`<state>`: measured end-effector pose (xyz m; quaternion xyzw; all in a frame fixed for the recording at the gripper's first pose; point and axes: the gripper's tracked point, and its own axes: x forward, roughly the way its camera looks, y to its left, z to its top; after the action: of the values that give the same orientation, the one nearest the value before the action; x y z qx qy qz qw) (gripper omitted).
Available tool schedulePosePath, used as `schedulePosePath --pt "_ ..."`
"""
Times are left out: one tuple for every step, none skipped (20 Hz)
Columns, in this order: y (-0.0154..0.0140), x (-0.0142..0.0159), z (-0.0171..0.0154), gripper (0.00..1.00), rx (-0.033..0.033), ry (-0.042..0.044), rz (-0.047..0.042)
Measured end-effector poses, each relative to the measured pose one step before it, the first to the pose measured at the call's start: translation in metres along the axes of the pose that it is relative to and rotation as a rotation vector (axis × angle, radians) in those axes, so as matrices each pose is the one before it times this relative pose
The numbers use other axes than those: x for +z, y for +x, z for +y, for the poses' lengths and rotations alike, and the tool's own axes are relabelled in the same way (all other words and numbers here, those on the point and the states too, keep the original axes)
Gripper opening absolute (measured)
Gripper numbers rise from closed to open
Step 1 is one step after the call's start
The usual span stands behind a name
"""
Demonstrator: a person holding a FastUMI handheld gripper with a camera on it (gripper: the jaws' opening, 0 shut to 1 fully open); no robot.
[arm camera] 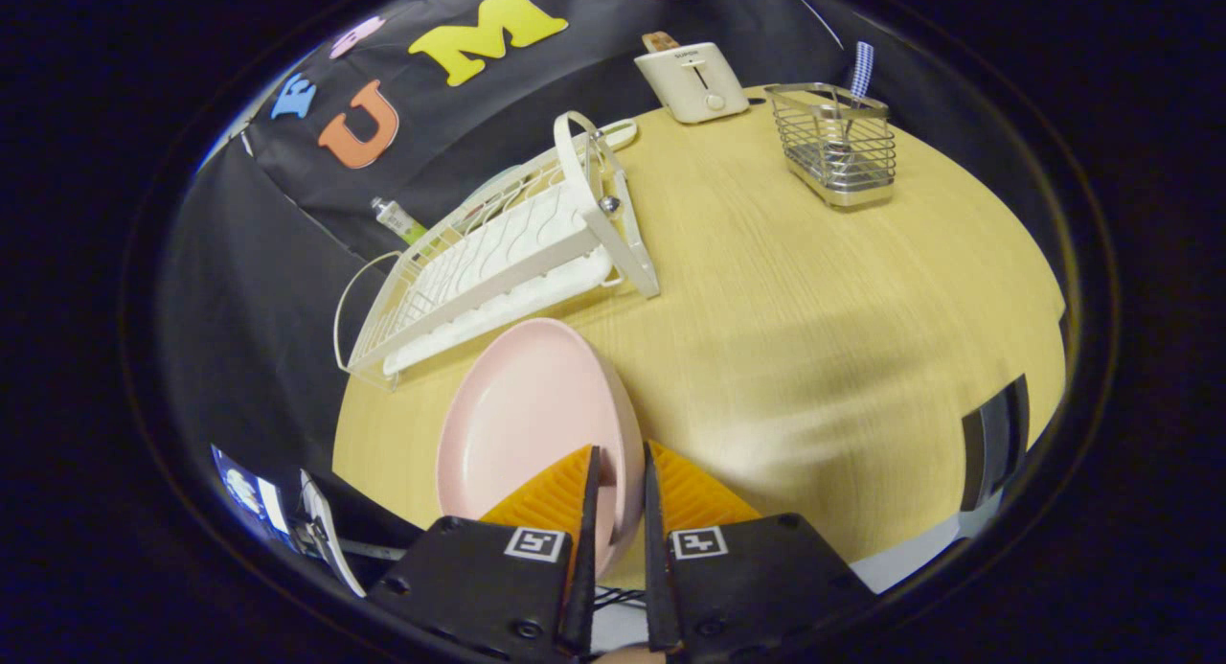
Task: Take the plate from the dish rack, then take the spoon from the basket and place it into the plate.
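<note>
My gripper is shut on the rim of a pale pink plate, which I hold tilted on edge just above the wooden table. The plate's face turns toward the white dish rack, which lies just beyond it, and nothing stands in the rack's slots. Far ahead of the fingers stands a wire basket, and a spoon with a blue checked handle sticks up out of it.
A white toaster with a slice in it stands at the table's far edge, next to the basket. A small tube lies behind the rack. A dark object sits off the table's near right side.
</note>
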<state>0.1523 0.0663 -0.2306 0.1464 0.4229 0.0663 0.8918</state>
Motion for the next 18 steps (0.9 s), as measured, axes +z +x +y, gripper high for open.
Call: schedulePosePath --pt "0.00141 0.00046 -0.00075 0.28 0.00040 -0.00105 -0.00039" --pt "0.00030 0.00059 -0.00076 0.29 -0.00026 -0.00169 -0.00087" --pt "0.00075 0.00122 -0.00085 0.30 -0.00639 -0.00750 -0.00667" --pt "0.00047 0.00234 -0.00404 0.31 -0.02432 -0.01946 -0.01806" --pt "-0.00184 0.00538 -0.00750 0.32 -0.04176 -0.02342 -0.02961" --pt "0.00162 0.00442 -0.00572 0.30 -0.03398 -0.02137 -0.03408" --pt "-0.00102 0.00329 -0.00146 0.32 -0.01747 -0.02086 -0.02943" --pt "0.00013 0.00242 -0.00216 0.38 -0.00993 -0.00882 -0.02859" --pt "-0.00200 0.00511 -0.00238 0.43 -0.00018 -0.00036 -0.03578" --pt "-0.00397 0.00659 -0.00431 0.52 -0.00552 -0.00024 -0.04278" --pt "-0.00253 0.00788 -0.00496 0.54 -0.00873 -0.01314 -0.05130" --pt "-0.00327 0.00784 -0.00855 0.67 -0.02359 -0.02761 -0.04827" --pt "-0.00270 0.00669 -0.00908 0.80 -0.02493 -0.03002 -0.04168" --pt "-0.00115 0.00606 -0.00893 0.90 -0.02684 -0.01921 -0.03956" --pt "-0.00225 0.00552 -0.00783 0.90 -0.01666 -0.00911 -0.03425" --pt "-0.00092 0.00349 -0.00547 0.90 0.00074 -0.00761 -0.02588" --pt "-0.00115 0.00481 -0.00724 0.93 -0.00017 0.00172 -0.02263" --pt "-0.00025 0.00698 -0.00942 0.99 -0.00052 0.00187 -0.02383"
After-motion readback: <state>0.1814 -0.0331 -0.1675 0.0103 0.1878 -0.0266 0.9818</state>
